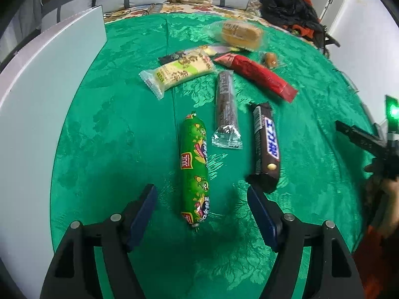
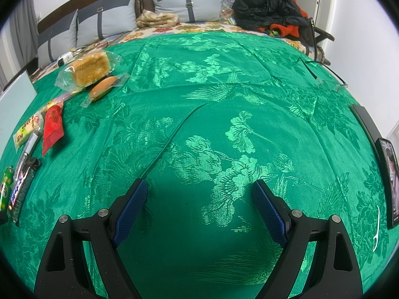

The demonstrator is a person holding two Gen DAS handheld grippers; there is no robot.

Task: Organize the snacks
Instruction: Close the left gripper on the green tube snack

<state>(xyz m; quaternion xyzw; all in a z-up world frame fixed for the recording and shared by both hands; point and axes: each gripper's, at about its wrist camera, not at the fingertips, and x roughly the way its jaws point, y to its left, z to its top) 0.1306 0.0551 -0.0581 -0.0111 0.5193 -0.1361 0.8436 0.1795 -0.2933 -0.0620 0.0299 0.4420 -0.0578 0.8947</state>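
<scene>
A green sausage stick (image 1: 194, 172) lies lengthwise on the green cloth (image 1: 112, 137), its near half between the fingers of my left gripper (image 1: 200, 191). The jaws stand open and the pads are clear of the sausage on both sides. Right of it lie a brown chocolate bar (image 1: 265, 149) and a brown wafer bar in a clear wrapper (image 1: 225, 104). Farther back are a red packet (image 1: 256, 74), a yellow-green cake packet (image 1: 179, 71) and bagged bread (image 1: 240, 35). My right gripper (image 2: 199, 186) hangs open over bare cloth, with the snacks far to its left.
A white board (image 1: 49, 87) stands along the left edge of the cloth. A small wrapped bun (image 2: 103, 89) lies beside the bread (image 2: 88, 69). A phone (image 2: 389, 179) and glasses (image 2: 329, 79) lie at the right edge. Pillows and dark clothes (image 2: 269, 10) sit at the back.
</scene>
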